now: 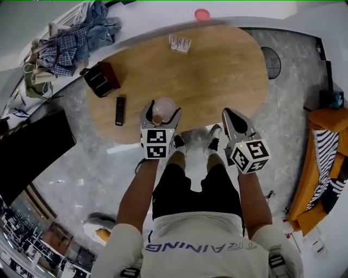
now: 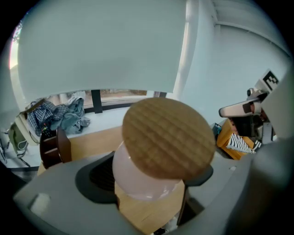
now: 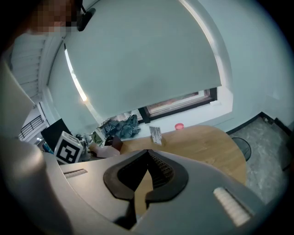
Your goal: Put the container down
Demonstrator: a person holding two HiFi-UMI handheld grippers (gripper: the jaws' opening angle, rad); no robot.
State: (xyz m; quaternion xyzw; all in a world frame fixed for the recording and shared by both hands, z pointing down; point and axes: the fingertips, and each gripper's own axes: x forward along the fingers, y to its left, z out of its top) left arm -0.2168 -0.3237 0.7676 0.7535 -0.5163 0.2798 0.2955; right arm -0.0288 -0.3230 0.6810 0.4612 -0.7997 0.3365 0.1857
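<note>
The container [image 1: 163,110] is a pale pink, translucent jar with a round wooden lid [image 2: 168,138]. My left gripper [image 1: 161,112] is shut on it, with one jaw against each side of its pink body [image 2: 140,180]. The jar hangs over the near edge of the oval wooden table [image 1: 217,70], and its lid leans toward the camera in the left gripper view. My right gripper [image 1: 227,114] is off to the right by the same edge. Its jaws are shut and hold nothing, with their tips touching [image 3: 147,154].
On the table's left part lie a black remote [image 1: 120,111] and a dark brown box [image 1: 101,79]. A small stack of cards [image 1: 180,43] lies at the far side. A heap of clothes [image 1: 76,35] and a pink disc [image 1: 202,14] are on the ledge beyond, and an orange chair [image 1: 326,163] stands at the right.
</note>
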